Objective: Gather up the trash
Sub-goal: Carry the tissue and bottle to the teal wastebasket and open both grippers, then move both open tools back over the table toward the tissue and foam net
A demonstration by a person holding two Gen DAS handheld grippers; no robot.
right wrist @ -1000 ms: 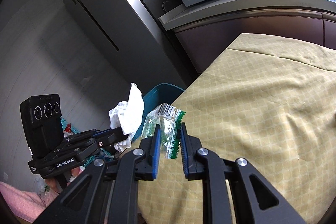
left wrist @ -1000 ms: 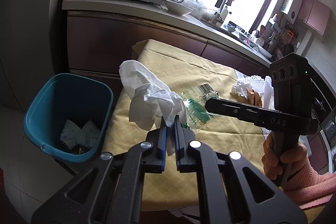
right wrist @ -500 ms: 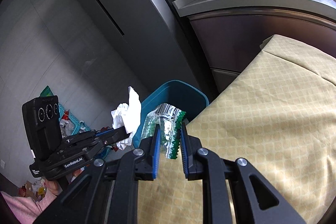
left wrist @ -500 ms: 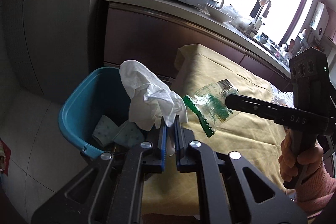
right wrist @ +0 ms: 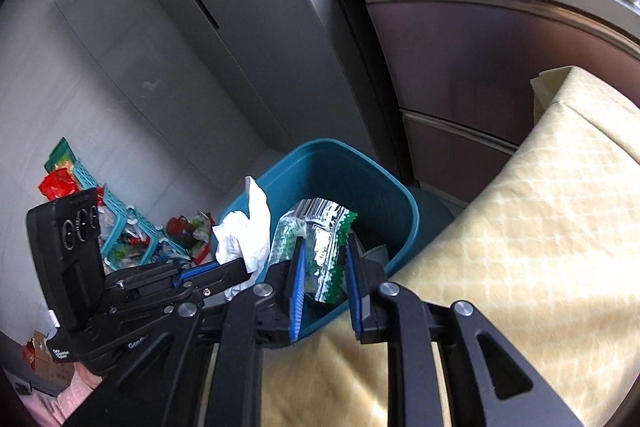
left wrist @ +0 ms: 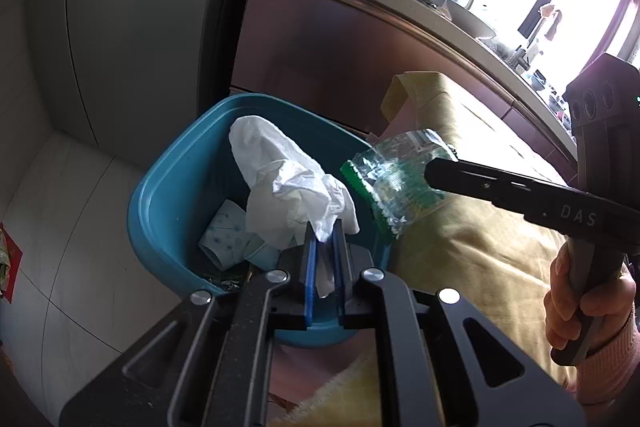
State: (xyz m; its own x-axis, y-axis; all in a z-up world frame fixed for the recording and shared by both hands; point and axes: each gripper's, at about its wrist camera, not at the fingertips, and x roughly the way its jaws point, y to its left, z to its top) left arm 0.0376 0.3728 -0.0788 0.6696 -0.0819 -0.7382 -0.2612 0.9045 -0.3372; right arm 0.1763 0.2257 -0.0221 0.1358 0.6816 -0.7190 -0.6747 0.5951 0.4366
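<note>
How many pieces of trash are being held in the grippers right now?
2. A crumpled white tissue is pinched in the left gripper over the blue bin; a clear green-edged wrapper is in the right gripper, at the bin's rim.

Tissue (left wrist: 288, 183) in left gripper (left wrist: 325, 231), seemingly above bin (left wrist: 168, 183)

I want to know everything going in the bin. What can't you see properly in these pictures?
- Bottom of the blue bin, left wrist view: hidden by the white tissue and left gripper.
- Bin floor, right wrist view: covered by the green-edged clear wrapper in the right gripper.
- Wrapper's print: too small to read.
</note>
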